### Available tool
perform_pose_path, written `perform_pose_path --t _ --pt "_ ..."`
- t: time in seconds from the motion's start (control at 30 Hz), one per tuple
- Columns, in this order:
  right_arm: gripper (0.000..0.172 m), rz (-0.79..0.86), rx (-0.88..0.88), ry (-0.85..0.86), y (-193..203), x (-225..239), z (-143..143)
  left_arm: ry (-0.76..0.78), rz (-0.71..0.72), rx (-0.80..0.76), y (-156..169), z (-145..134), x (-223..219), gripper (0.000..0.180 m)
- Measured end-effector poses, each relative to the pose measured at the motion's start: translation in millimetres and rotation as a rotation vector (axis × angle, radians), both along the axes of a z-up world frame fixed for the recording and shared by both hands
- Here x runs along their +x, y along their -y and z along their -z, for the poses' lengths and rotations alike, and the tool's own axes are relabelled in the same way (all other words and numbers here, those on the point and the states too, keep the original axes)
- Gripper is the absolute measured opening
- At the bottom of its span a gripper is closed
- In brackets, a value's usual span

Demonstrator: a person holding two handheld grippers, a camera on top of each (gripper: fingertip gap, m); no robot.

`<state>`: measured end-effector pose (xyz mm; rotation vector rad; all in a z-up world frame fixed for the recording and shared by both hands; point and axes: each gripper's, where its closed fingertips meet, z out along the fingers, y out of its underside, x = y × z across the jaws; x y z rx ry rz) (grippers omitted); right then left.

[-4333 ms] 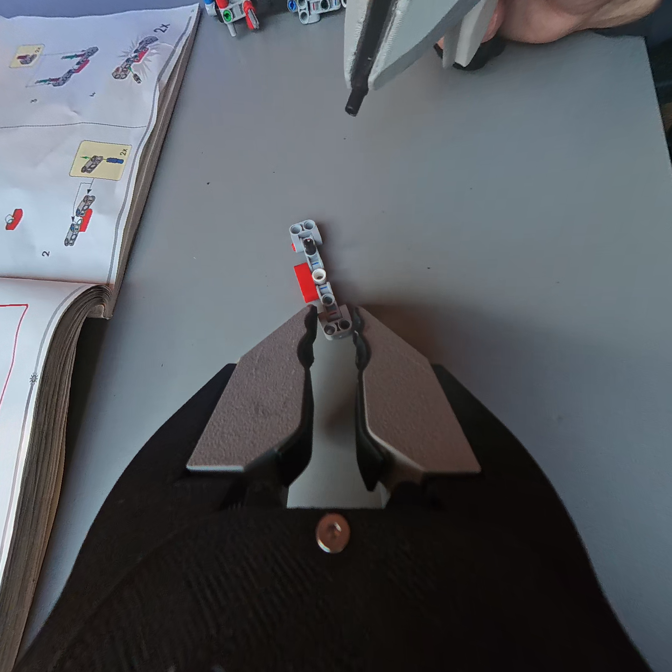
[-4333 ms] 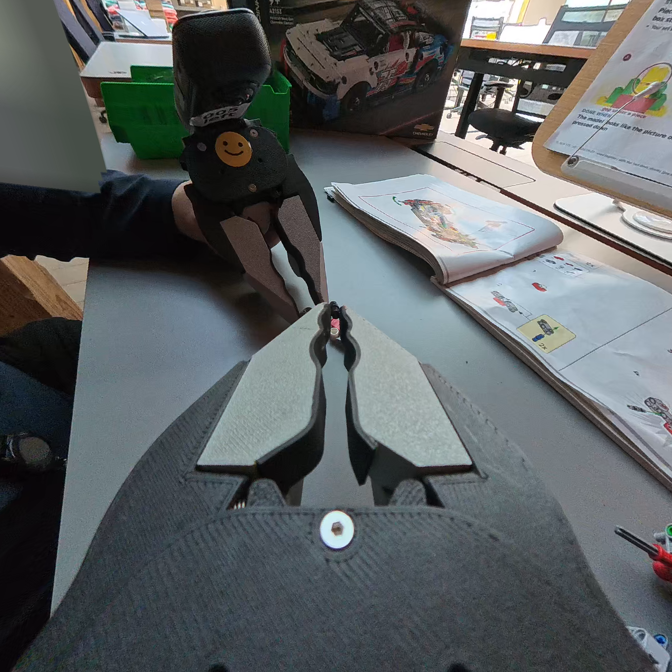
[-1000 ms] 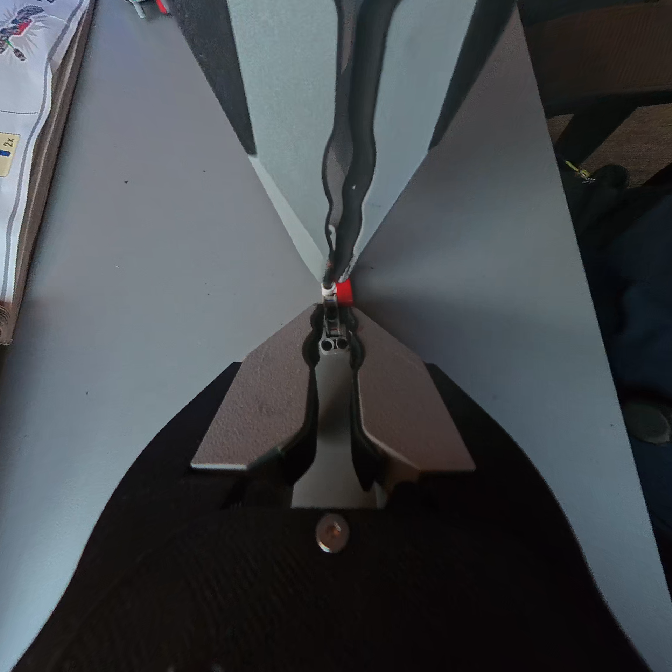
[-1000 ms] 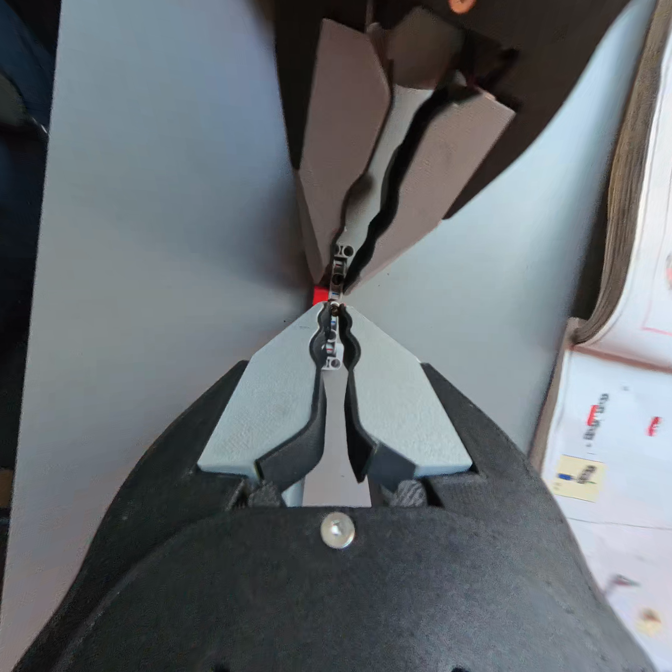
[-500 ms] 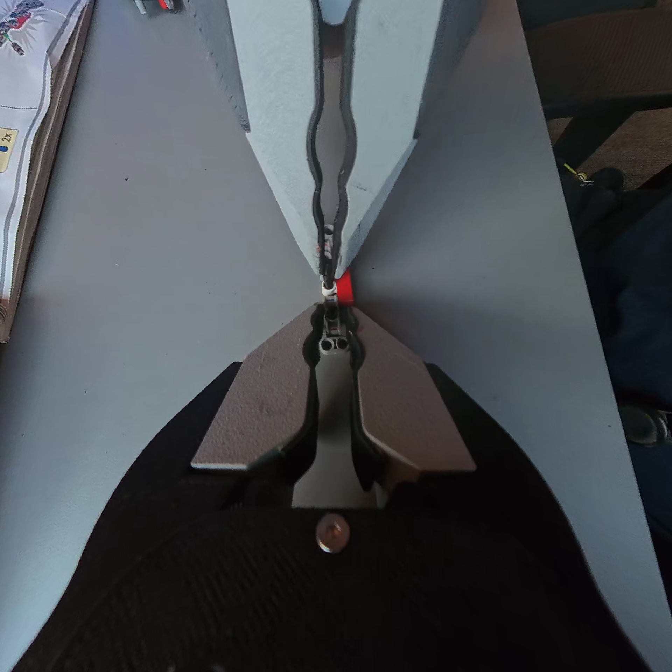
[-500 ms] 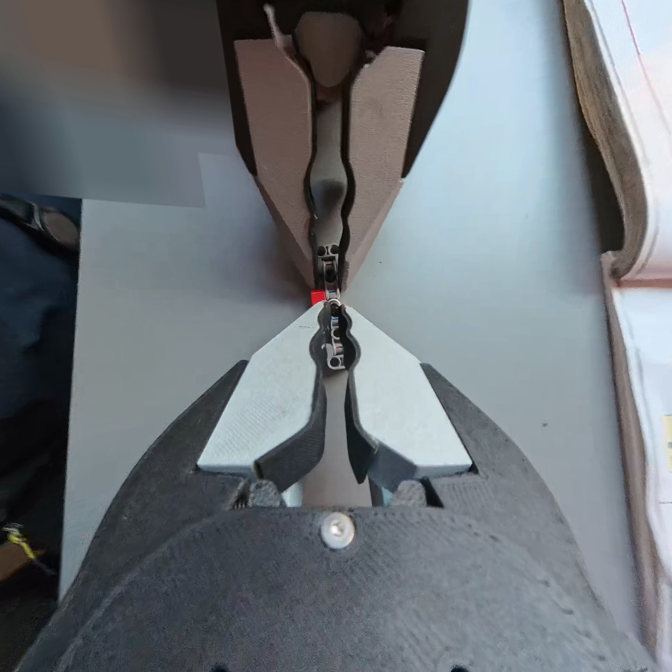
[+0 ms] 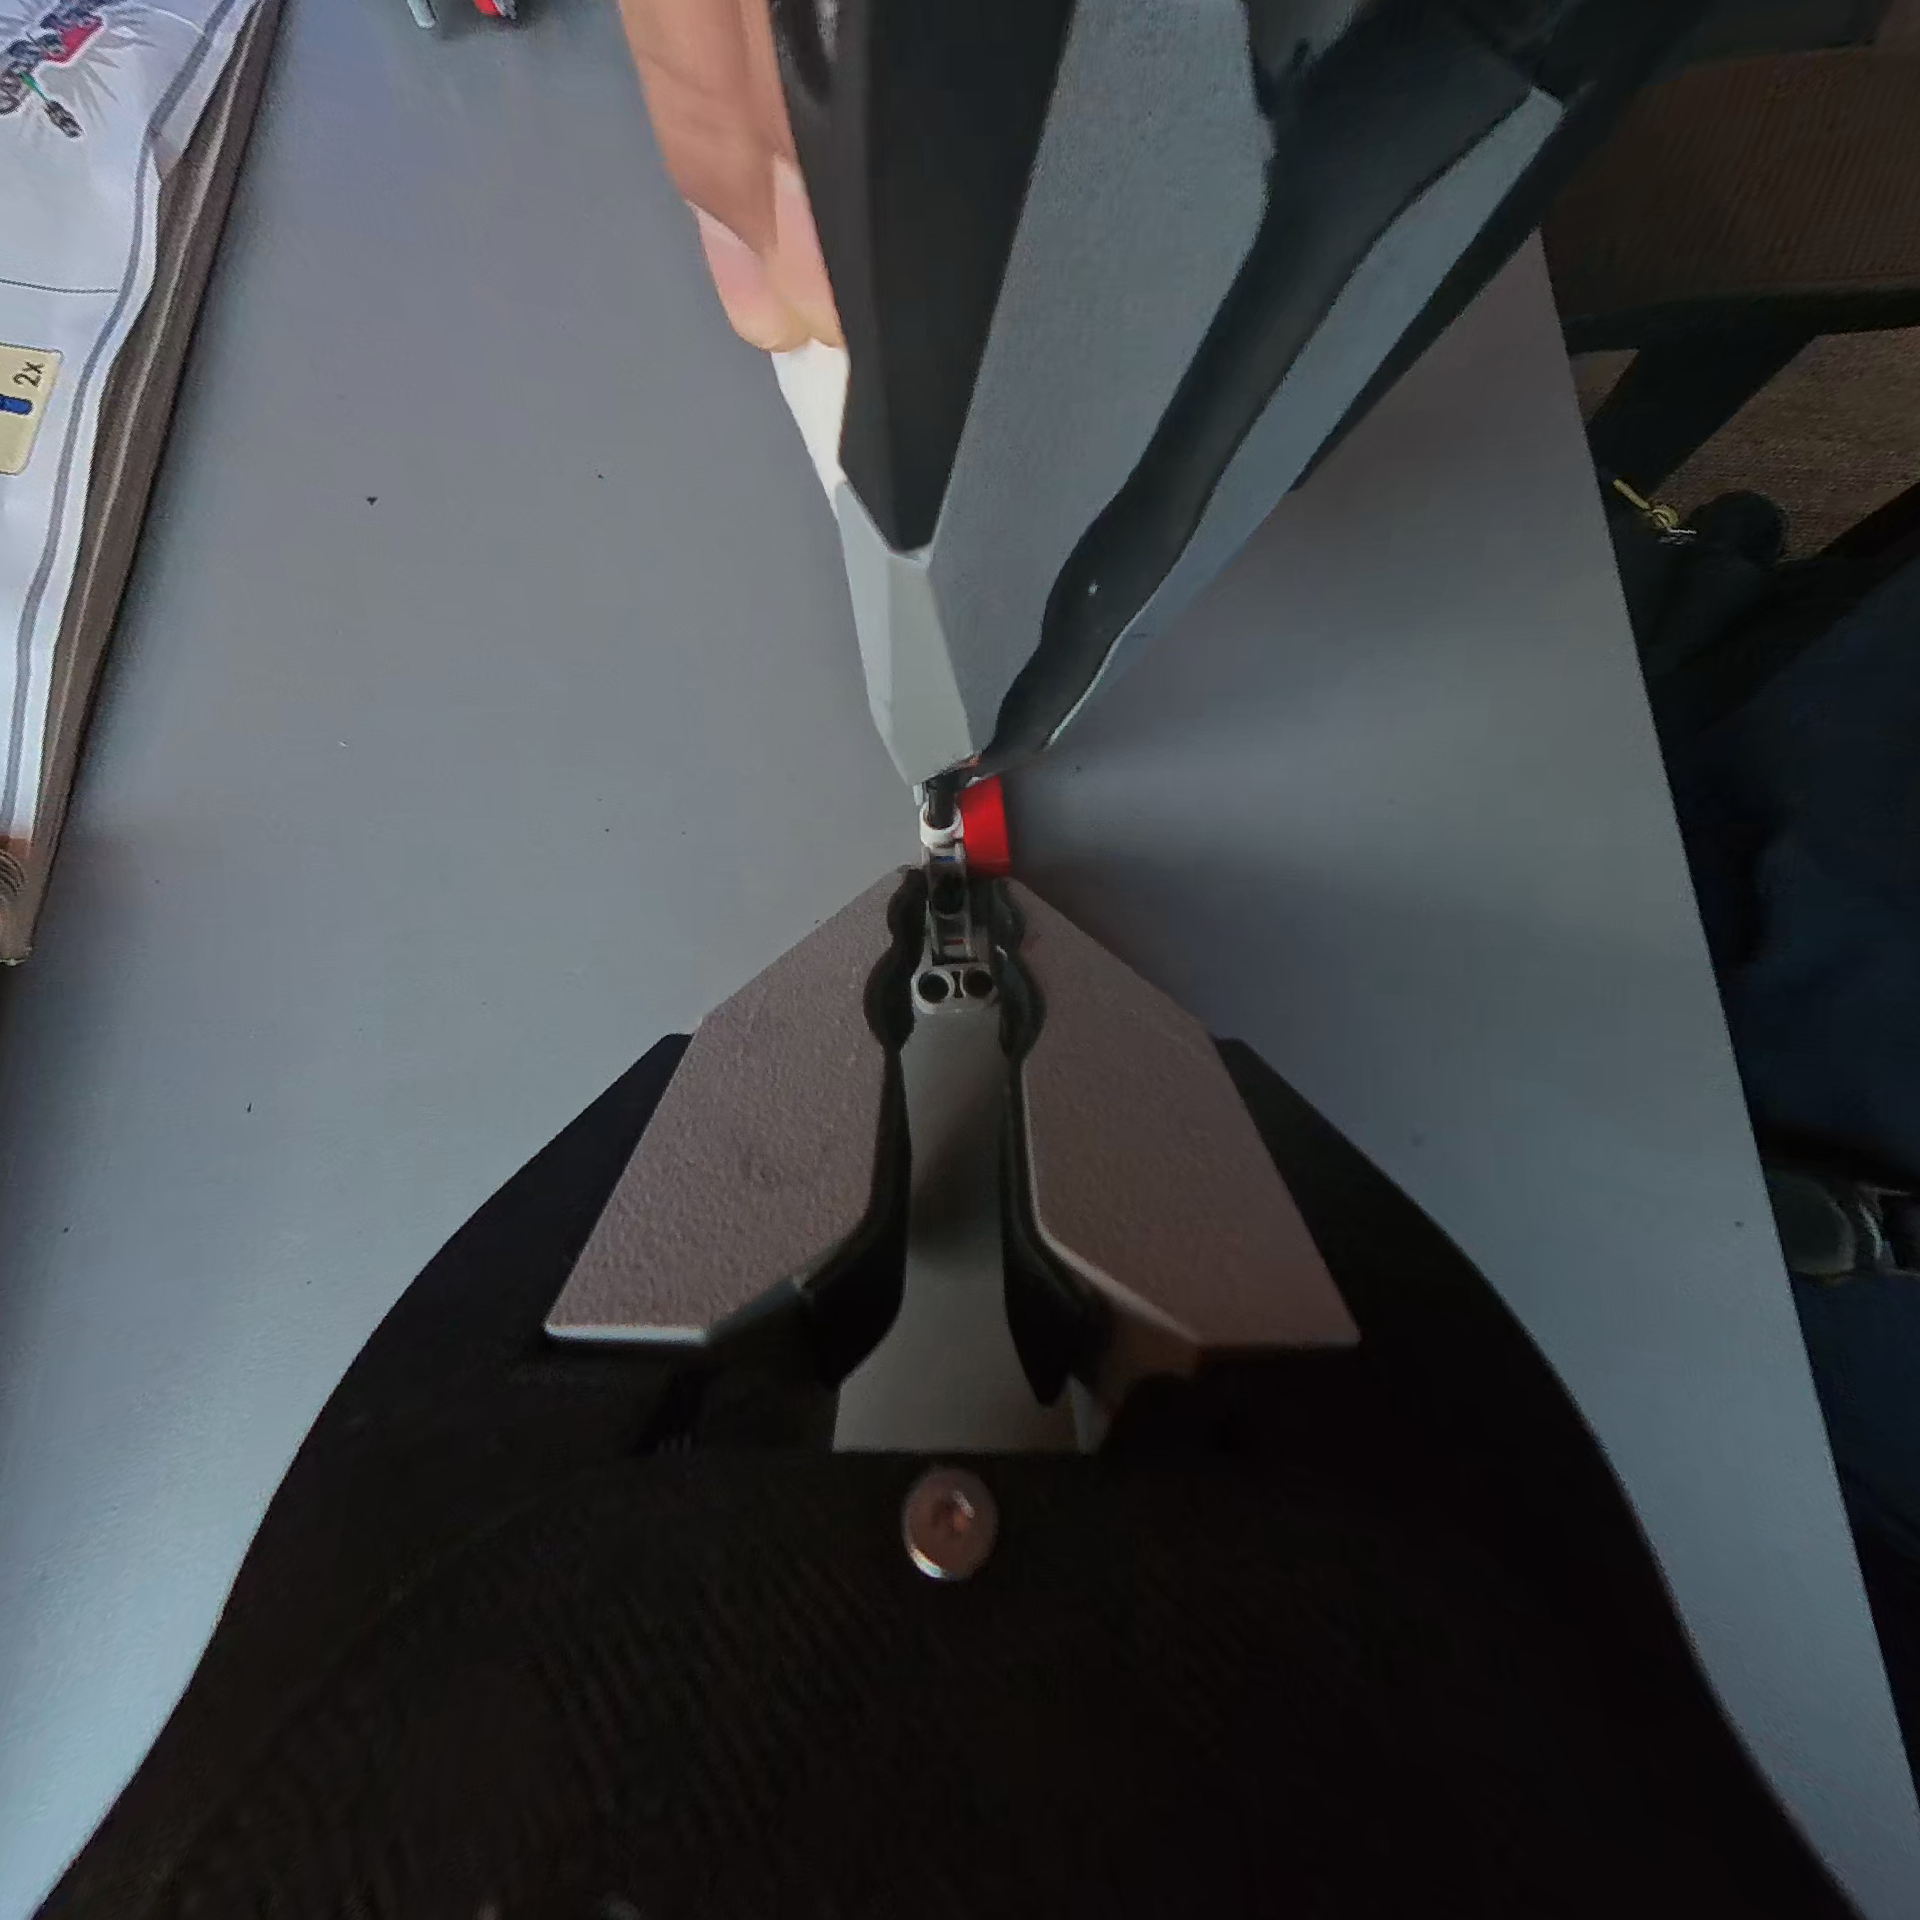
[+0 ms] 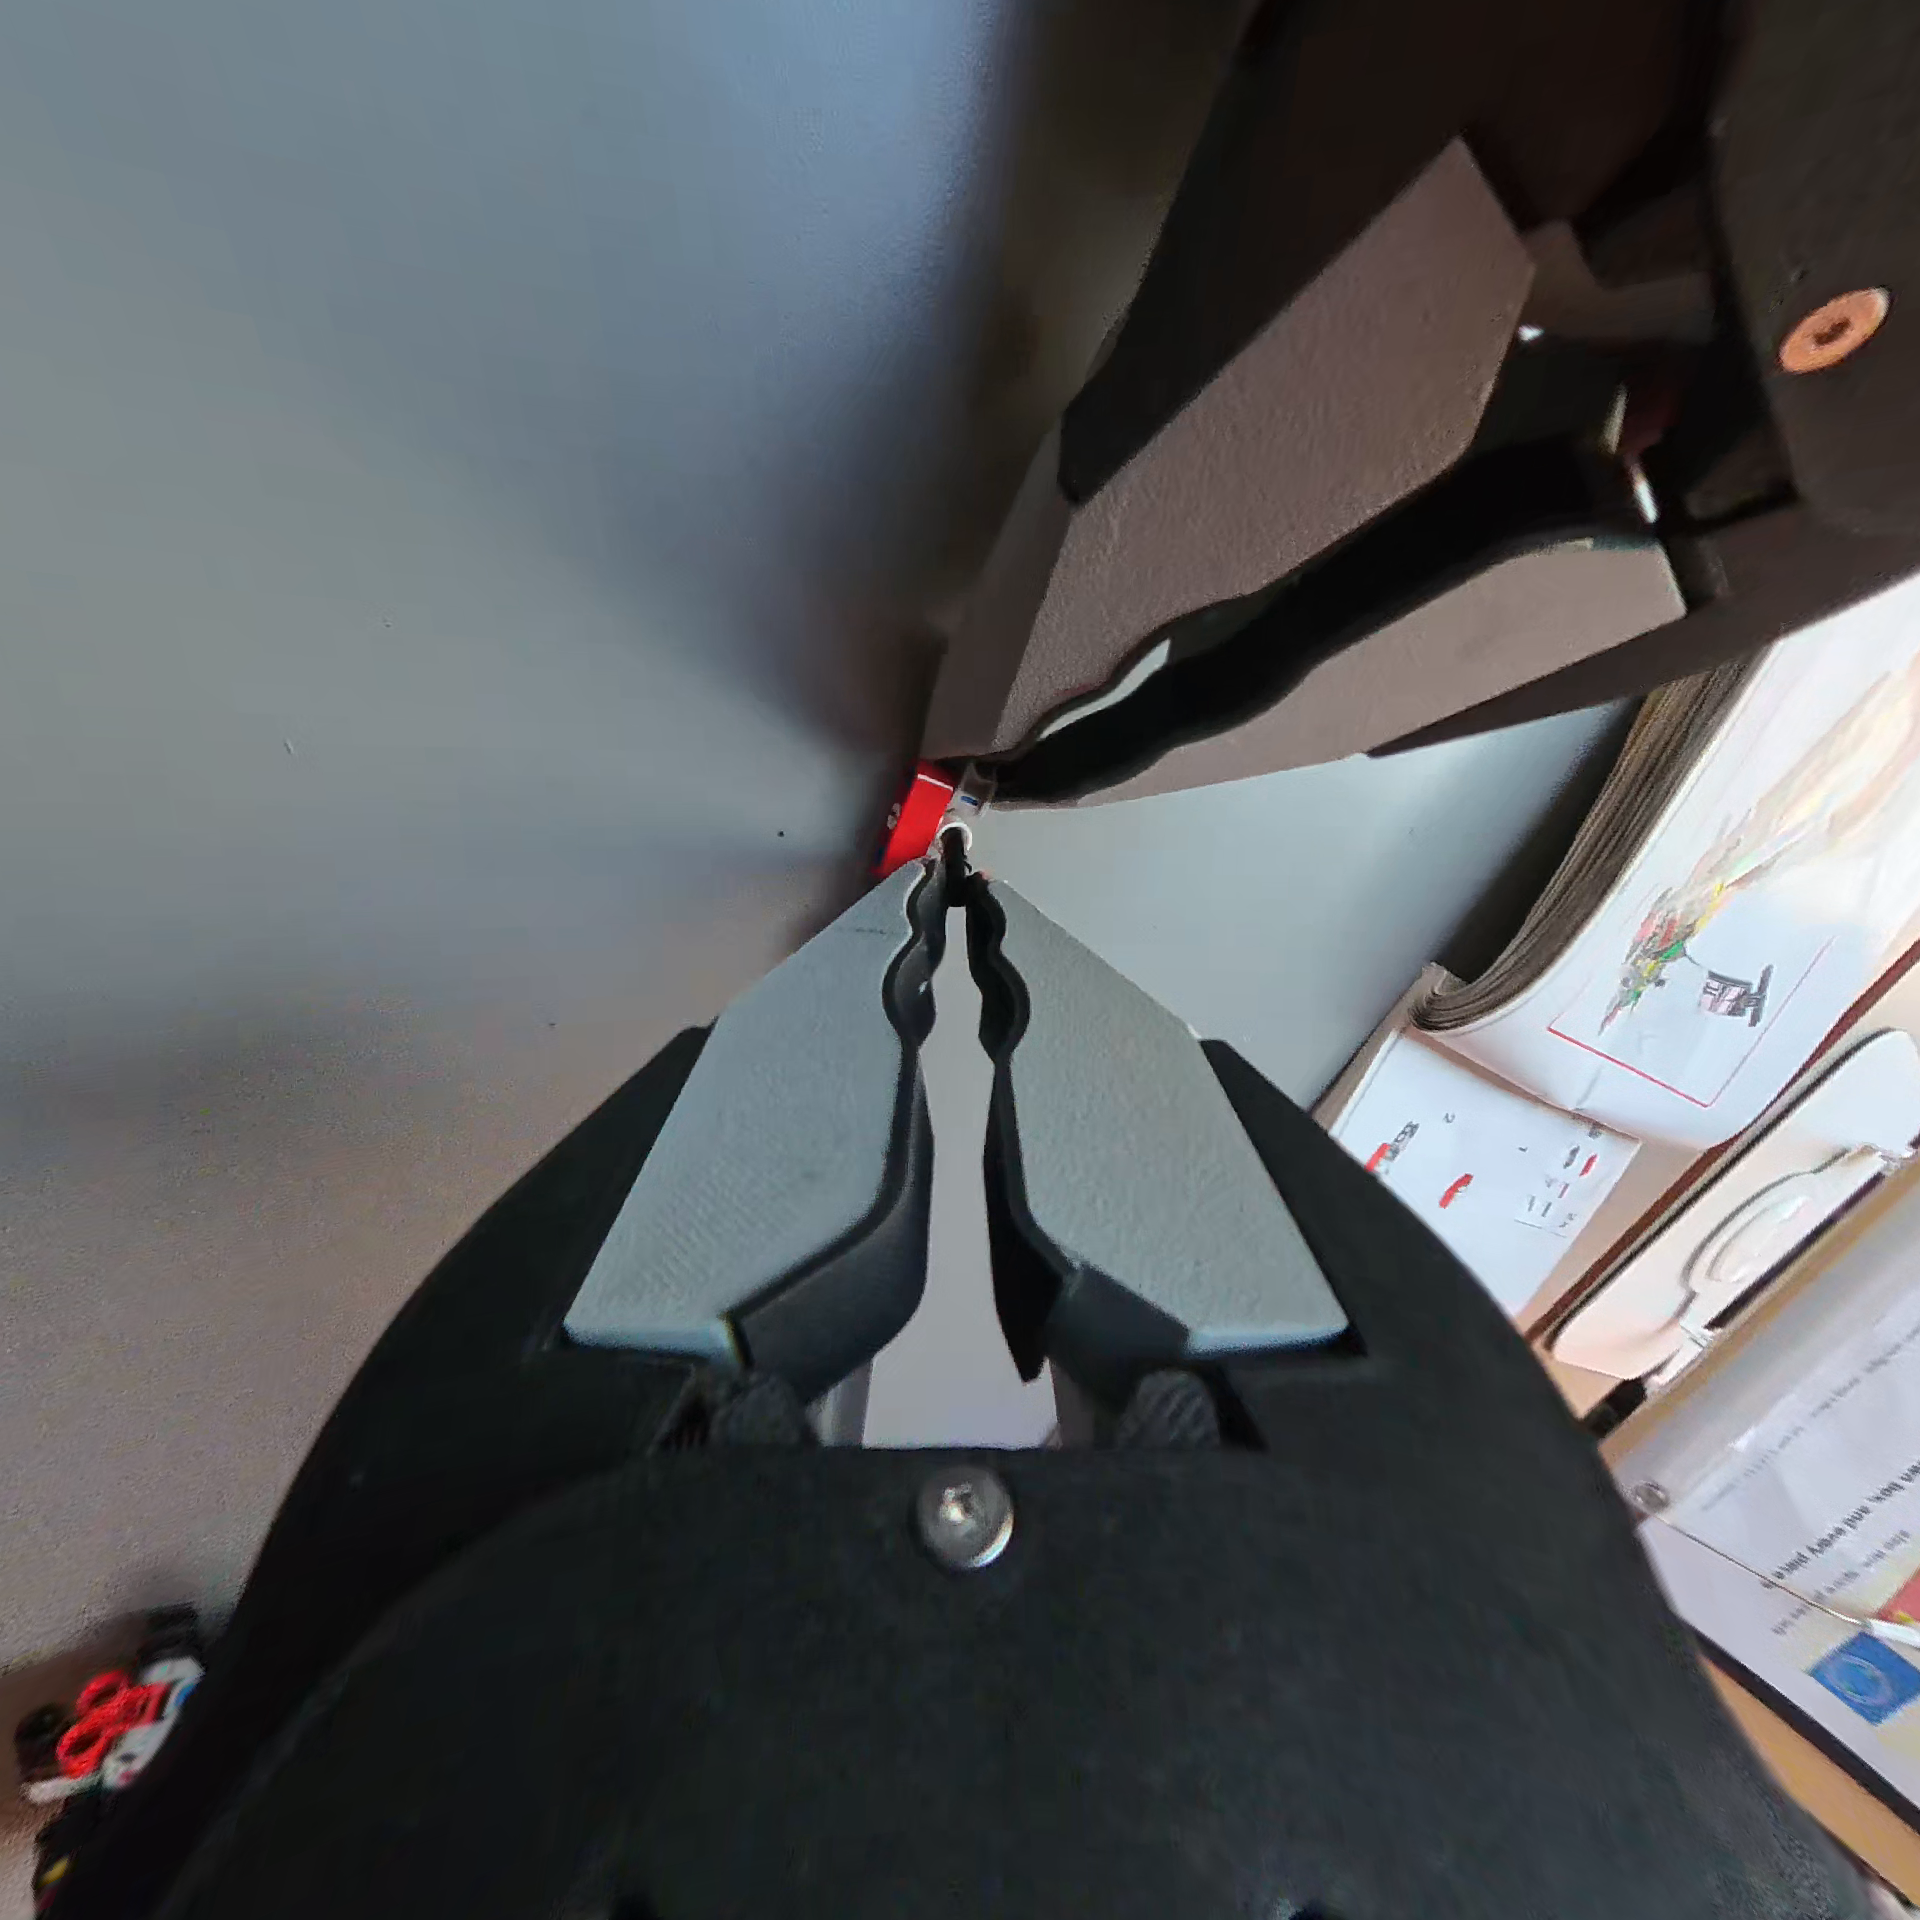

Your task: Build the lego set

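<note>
In the left wrist view, the left gripper (image 7: 951,940) is clamped on the near end of a small grey brick assembly (image 7: 948,951), both brown pads pressing its sides. The assembly is the landmark here: it lies lengthwise along the fingers, held clear above the grey table (image 7: 416,727), which seems meant to keep its far end free. At that far end sit a white bush (image 7: 938,826) and, just to its right, a red piece (image 7: 985,828). The right gripper (image 7: 951,777) comes down from beyond the assembly, its tips closed on a thin black pin (image 7: 938,798) that runs into the white bush. So the two tools meet nose to nose, one steadying, the other working the pin. A person's finger (image 7: 748,208) shows beside that gripper's body. Left of the assembly, at the table edge, lies an open instruction booklet (image 7: 62,312); it carries printed diagrams and a small yellow panel, which I leave unread.

In the right wrist view, the right gripper (image 8: 954,888) has its grey fingers together on the black pin (image 8: 951,862), the tips pinching it just short of the white bush (image 8: 956,831). The red piece (image 8: 914,821) sits left of the bush, and the left gripper's brown fingers (image 8: 1299,499) reach in from the upper right, covering most of the grey assembly. Right of the assembly lie the booklet (image 8: 1714,935) and a printed sheet with a blue emblem (image 8: 1860,1673). Loose bricks (image 8: 104,1704) lie at the lower left.
</note>
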<state>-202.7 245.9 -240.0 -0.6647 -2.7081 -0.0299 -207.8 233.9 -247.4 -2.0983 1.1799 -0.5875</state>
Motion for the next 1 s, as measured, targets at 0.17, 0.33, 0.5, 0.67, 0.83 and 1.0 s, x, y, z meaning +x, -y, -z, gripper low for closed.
perform_pose_path --t 0.17,0.33,0.5,0.67,0.83,1.0 --pt "0.001 0.017 -0.006 0.024 2.5 -1.4 -1.1 0.002 0.000 -0.004 0.3 0.0 0.0 0.010" --pt "0.001 0.012 0.007 0.055 1.6 -0.5 -1.0 0.000 0.003 0.002 0.8 -0.1 0.7 0.010" --pt "0.001 0.008 0.016 0.067 1.3 -2.1 -0.8 0.000 0.002 0.001 1.1 -0.2 0.6 0.010" --pt "0.001 0.134 -0.127 0.060 -2.1 -5.5 0.0 -0.003 -0.013 0.003 -0.4 -0.4 -1.2 0.010" --pt "0.001 0.316 -0.331 0.107 1.0 -4.6 0.2 0.039 -0.019 -0.063 -0.3 -0.7 -2.0 0.009" --pt "0.001 0.047 -0.107 0.049 -1.9 -2.3 2.4 0.039 -0.037 -0.065 -1.4 -0.5 -2.9 0.009"
